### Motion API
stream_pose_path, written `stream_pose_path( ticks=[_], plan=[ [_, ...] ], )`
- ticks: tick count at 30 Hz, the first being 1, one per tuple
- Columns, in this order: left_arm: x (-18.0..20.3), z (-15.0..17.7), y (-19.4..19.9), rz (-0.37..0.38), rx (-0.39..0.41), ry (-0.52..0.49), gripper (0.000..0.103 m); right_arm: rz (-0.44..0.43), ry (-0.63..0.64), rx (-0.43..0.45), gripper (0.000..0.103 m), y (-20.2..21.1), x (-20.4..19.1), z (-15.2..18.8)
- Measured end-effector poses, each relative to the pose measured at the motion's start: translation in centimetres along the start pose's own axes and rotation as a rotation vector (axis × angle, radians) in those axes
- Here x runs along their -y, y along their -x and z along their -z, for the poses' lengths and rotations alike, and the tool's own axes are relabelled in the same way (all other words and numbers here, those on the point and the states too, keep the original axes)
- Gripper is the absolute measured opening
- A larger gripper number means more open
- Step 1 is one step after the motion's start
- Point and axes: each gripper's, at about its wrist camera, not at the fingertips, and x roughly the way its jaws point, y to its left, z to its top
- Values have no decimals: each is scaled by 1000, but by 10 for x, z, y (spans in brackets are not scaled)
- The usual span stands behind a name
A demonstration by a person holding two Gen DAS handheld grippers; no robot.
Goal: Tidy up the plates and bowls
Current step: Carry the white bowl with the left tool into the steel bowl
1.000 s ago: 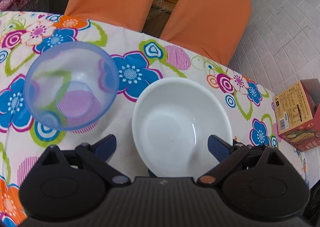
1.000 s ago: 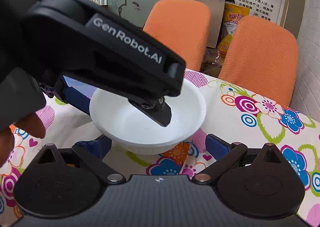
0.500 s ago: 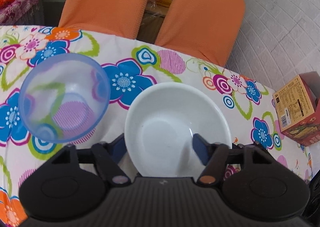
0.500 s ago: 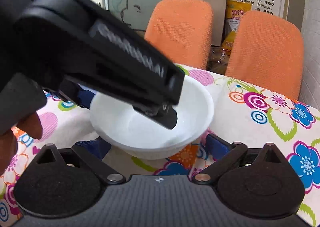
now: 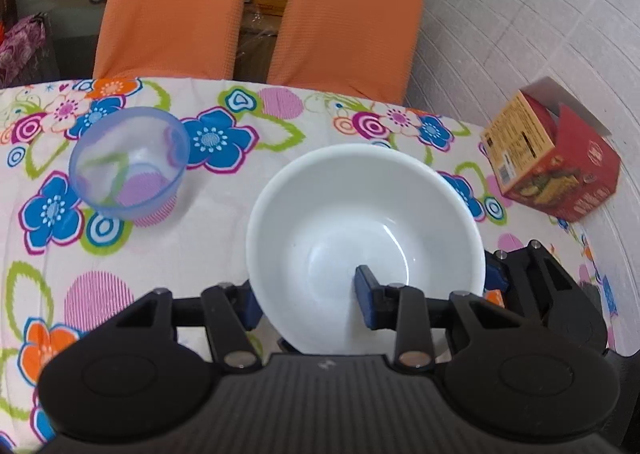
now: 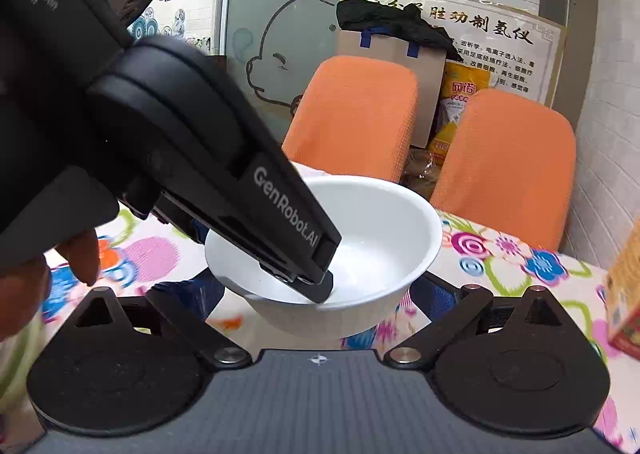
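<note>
We clamp left gripper (image 5: 308, 296) on white bowl's (image 5: 360, 230) rim | right gripper (image 6: 316, 290) open, empty | next: nest with blue bowl (image 5: 128, 162), left of it

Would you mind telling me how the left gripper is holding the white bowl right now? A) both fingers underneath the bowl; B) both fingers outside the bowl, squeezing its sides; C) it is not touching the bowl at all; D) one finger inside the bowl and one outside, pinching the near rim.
D: the left gripper has one blue finger inside the white bowl and the other outside its wall, pinching the rim.
</note>
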Motion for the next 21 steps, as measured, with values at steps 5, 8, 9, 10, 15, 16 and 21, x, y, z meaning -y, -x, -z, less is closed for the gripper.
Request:
stream_pose_path(
  ticks=[5,8,9,10,15,16,21],
  plan=[
    [30,63,46,43,2,-78,35,15,-43,-17,87,63,-21,19],
    [44,102,62,51,-15,-123,37,57,-37,-32,88,92,-54,40],
    [46,114,65,54,-24,-135,37,71,-42,-34,88,99,-64,48],
    [48,126,67,52,-33,-151,39,83,-50,-36,88,104,-73,55],
    [50,164,70,41,-47,-198,40,111,-110,-58,89,121,-95,79],
    [49,169,70,43,-51,-202,41,109,-121,-60,89,123,-96,83],
    [45,173,65,54,-50,-203,59,108,-140,-56,88,127,-98,93]
  ],
)
